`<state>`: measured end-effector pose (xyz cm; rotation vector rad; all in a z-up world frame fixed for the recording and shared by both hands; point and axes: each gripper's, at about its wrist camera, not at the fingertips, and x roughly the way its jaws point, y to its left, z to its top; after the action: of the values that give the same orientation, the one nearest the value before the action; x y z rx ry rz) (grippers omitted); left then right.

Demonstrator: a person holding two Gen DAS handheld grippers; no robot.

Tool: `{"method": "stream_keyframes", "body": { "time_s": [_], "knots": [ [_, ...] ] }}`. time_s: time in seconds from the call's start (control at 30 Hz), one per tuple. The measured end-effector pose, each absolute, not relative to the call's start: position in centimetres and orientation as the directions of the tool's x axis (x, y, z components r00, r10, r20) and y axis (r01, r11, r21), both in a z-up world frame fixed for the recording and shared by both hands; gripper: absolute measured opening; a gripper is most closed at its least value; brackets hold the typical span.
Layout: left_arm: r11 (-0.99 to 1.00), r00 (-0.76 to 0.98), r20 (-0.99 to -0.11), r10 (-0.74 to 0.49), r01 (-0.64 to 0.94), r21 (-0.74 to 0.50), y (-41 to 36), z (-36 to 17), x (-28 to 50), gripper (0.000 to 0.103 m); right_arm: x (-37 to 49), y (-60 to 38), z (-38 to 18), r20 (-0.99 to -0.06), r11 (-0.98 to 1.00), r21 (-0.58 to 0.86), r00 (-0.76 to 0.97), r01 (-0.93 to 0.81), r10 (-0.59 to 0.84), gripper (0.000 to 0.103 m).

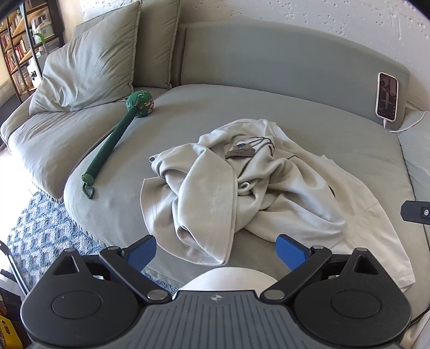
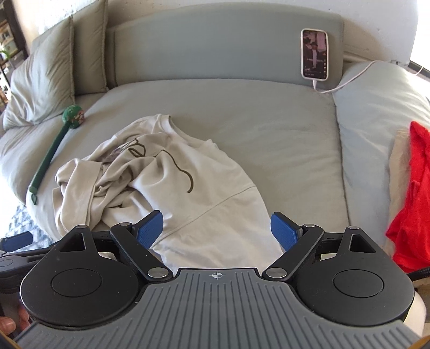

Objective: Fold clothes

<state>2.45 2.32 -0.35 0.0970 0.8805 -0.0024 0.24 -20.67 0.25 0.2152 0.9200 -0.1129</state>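
A crumpled cream shirt (image 1: 242, 182) is seen at the centre of the frame on the grey sofa (image 1: 295, 112). The left claw (image 1: 217, 249) is spread wide above its near edge, nothing gripped. The right claw (image 2: 217, 228) is likewise released over the hem.

grey-green sofa (image 1: 268, 112) in a sunlit room.
loose cushions (image 1: 88, 67) lean at its left end; a white speckled wall (image 1: 309, 16) rises behind, a bookshelf (image 1: 18, 45) stands far left, a blue patterned rug (image 1: 43, 233) covers the floor.
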Motion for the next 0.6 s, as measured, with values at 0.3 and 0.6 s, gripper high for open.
{"method": "stream_keyframes", "body": {
  "time_s": [0.3,0.6],
  "knots": [
    [0.997,0.639,-0.768,-0.043,0.079,0.010,2.9,-0.9,4.7,0.075,6.8,-26.4,-6.2,-0.803,0.951,0.196,0.596,0.241,0.015,0.061],
    [0.969,0.642,-0.728,-0.240,0.207,-0.137,-0.7,-0.4,5.4,0.075,6.4,-27.6,-10.9,-0.832,0.964,0.215,0.547,0.158,0.096,0.020]
  ]
}}
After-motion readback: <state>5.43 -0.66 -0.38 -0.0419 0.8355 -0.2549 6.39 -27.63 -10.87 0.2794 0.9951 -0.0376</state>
